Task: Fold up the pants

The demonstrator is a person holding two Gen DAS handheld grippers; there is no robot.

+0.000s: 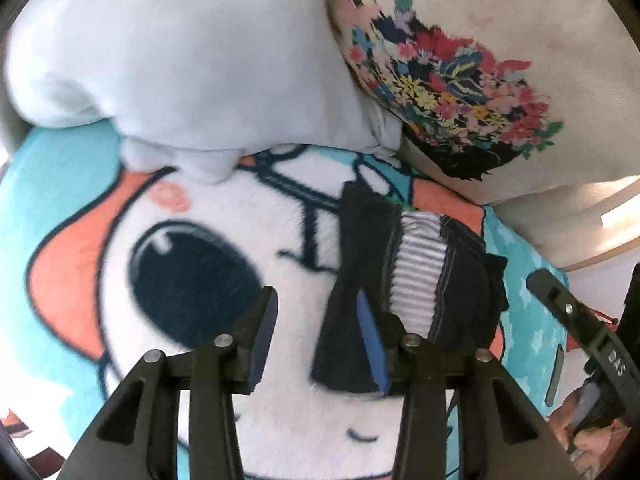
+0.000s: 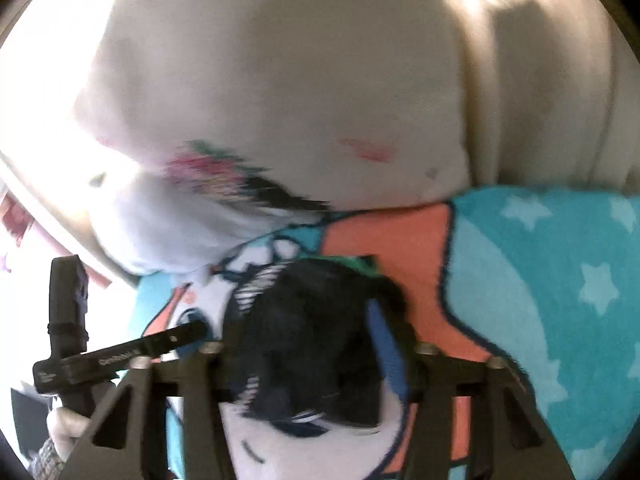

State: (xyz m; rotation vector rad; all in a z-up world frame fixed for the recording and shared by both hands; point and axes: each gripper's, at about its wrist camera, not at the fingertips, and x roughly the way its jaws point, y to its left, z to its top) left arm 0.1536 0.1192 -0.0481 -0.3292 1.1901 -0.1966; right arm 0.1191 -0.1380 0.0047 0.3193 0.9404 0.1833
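The pants (image 1: 416, 280) are a small dark navy bundle with a white-and-grey striped waistband, lying folded on a cartoon blanket (image 1: 208, 208). My left gripper (image 1: 316, 340) is open; its right finger lies over the bundle's left part, its left finger over bare blanket. In the right wrist view the pants (image 2: 312, 340) are a blurred dark mass between the open fingers of my right gripper (image 2: 304, 336). Whether the fingers touch the cloth is unclear. The other gripper shows at the left edge (image 2: 120, 356).
A pale blue pillow (image 1: 180, 52) and a cream pillow with a floral print (image 1: 460, 88) lie beyond the pants. The turquoise, orange and white blanket with stars (image 2: 560, 280) spreads under everything. A cream pillow (image 2: 300, 80) fills the back of the right wrist view.
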